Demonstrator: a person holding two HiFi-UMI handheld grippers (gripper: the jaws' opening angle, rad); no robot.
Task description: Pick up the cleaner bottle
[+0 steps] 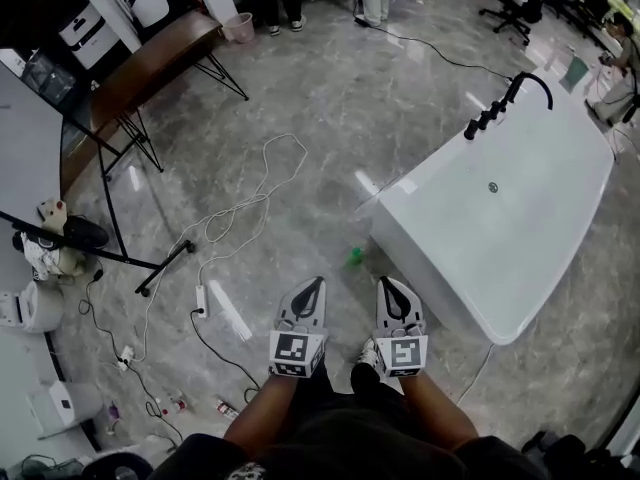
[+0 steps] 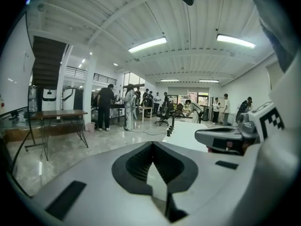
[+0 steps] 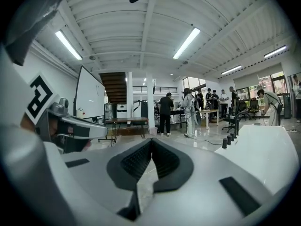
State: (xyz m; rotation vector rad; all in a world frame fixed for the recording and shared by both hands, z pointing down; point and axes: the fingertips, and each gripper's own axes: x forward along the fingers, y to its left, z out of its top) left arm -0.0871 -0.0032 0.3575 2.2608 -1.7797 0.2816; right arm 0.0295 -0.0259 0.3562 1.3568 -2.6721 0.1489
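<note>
The step in hand looks like the approach: nothing is gripped yet, and both tools are held out low over the floor point(image 1: 330, 118) in front of the person. The left tool point(image 1: 316, 285) and the right tool point(image 1: 385, 285) sit side by side, close together, pointing the same way.

Both are fully closed and empty. In the left gripper view the dark pads point(image 2: 136, 161) meet at the tip with nothing between them. The right gripper view shows the same, its pads point(image 3: 164, 159) together on nothing. Neither tool touches anything.

Just ahead of the two tips, about midway between them and slightly nearer the right tool, a small green thing point(image 1: 355, 258) stands on the floor. I take it for the cleaner bottle, though it is too small to be sure. Neither gripper view shows it.

The next move calls for opening one tool wide, most likely the right, lowering it toward the floor and bringing its jaws to either side of the bottle before closing.

Ahead and right of the right tool is a white bathtub point(image 1: 425, 268), its near corner close beside the bottle, so there is little room on that side. A black faucet point(image 1: 510, 93) stands at its far end. Ahead and left of the left tool, a white cable point(image 1: 240, 216) trails across the floor. Farther off that way stands a brown-topped desk point(image 1: 150, 68).
</note>
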